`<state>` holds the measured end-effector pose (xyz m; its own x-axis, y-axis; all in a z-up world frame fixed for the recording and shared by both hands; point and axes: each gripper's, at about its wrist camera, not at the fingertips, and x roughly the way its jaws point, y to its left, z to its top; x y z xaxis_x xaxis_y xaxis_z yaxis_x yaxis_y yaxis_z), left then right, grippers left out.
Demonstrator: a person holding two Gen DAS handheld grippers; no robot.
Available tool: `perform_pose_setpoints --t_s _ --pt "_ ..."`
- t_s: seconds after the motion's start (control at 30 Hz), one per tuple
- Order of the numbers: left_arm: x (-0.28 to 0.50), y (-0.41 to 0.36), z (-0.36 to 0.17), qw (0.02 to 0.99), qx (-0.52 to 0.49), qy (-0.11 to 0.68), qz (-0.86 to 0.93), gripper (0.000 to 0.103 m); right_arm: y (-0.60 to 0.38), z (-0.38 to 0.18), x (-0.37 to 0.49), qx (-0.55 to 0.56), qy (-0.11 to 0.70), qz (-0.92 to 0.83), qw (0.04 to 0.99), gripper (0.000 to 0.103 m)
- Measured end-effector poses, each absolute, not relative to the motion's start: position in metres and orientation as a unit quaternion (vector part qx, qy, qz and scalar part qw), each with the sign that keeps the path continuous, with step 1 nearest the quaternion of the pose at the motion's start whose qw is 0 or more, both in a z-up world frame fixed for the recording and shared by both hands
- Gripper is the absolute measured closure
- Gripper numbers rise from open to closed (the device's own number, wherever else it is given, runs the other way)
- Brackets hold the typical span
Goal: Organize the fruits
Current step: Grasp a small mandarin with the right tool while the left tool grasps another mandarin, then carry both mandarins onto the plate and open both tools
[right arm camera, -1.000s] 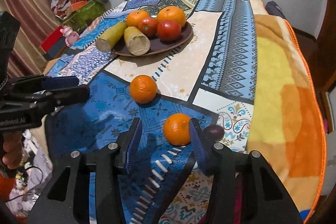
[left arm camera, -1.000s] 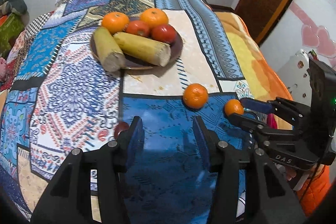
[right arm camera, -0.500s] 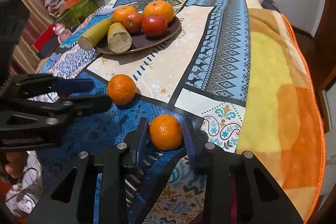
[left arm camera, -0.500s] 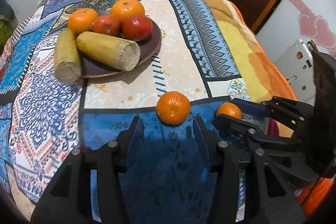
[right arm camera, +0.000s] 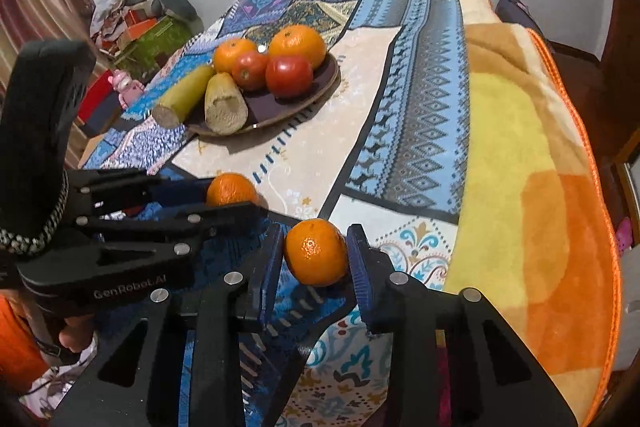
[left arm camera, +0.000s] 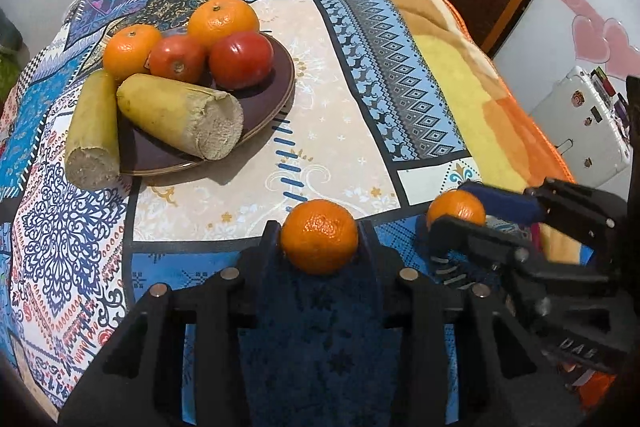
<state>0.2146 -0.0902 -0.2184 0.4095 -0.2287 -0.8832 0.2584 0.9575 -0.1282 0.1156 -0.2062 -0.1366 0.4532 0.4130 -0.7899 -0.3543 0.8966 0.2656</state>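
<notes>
Left gripper [left arm camera: 319,235] clasped one tangerine [left arm camera: 319,235] at lower centre. Right gripper [right arm camera: 316,254] closed narrowly around another tangerine [right arm camera: 316,254], contact uncertain. Plate [left arm camera: 276,99], upper left, nearly full. Risk: round fruit rolling off on release.

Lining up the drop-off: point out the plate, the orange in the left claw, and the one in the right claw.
plate [left arm camera: 280,87]: left wrist view, bare right rim.
left claw's orange [left arm camera: 319,235]: left wrist view, peel centre.
right claw's orange [right arm camera: 316,251]: right wrist view, peel centre.
</notes>
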Motion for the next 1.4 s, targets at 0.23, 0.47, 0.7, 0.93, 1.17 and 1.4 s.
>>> perform_pose_setpoints --t_s 0.23,0.47,0.7,0.93,1.17,1.4 --pt "0.213 -0.070 -0.195 0.854 -0.003 0.502 -0.136 0.065 -0.202 -0.120 0.127 0.040 0.453 0.234 0.859 0.073" --pt "0.217 -0.042 -0.164 0.874 -0.021 0.470 -0.120 0.065 -0.186 -0.101 0.142 0.033 0.425 0.246 0.871 0.073" --pt "0.231 -0.015 -0.140 0.890 -0.032 0.444 -0.098 0.065 -0.164 -0.083 0.161 0.024 0.396 0.254 0.882 0.073" --pt "0.249 0.007 -0.127 0.900 -0.037 0.426 -0.082 0.065 -0.143 -0.072 0.180 0.016 0.372 0.259 0.891 0.073" --pt "0.271 0.020 -0.127 0.904 -0.037 0.421 -0.068 0.065 -0.121 -0.071 0.200 0.001 0.362 0.261 0.895 0.073" --pt "0.293 0.029 -0.138 0.902 -0.034 0.427 -0.057 0.065 -0.102 -0.083 0.218 -0.013 0.375 0.266 0.888 0.073"
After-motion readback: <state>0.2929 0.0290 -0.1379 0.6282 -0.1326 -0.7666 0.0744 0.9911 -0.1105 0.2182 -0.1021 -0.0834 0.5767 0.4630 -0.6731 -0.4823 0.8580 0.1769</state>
